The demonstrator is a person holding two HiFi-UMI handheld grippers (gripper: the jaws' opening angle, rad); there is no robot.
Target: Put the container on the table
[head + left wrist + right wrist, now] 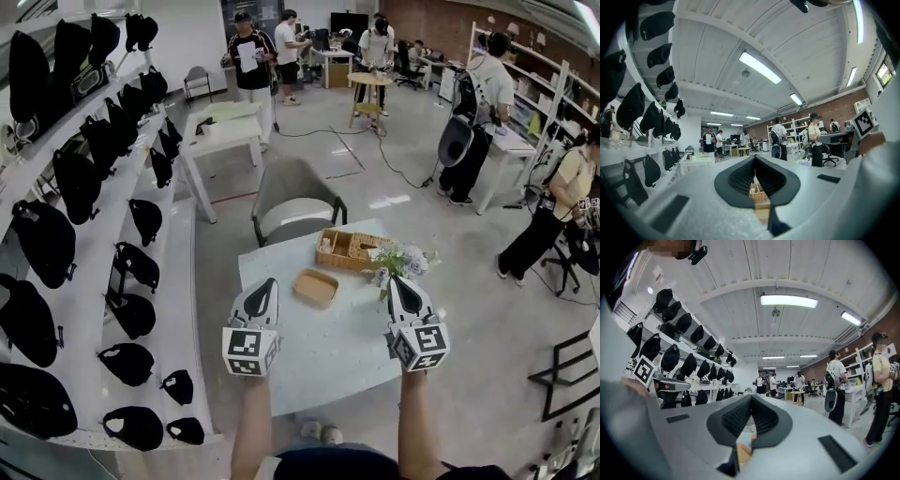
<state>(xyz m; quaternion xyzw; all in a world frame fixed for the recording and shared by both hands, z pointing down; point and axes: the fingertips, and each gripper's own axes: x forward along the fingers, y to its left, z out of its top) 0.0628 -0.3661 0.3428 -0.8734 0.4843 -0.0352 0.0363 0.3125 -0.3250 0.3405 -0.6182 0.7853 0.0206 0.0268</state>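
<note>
White table [319, 366] is seen from above, with the wooden container [315, 287] already set on it, at three o'clock of the left gripper [268, 284]. That one and the right gripper [396, 281] are closed and empty. They are best kept high, so the flowers [398, 262] are not brushed.

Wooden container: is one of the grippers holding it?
No, the wooden container sits by itself on the white table, with the left gripper and the right gripper both apart from it.
</note>
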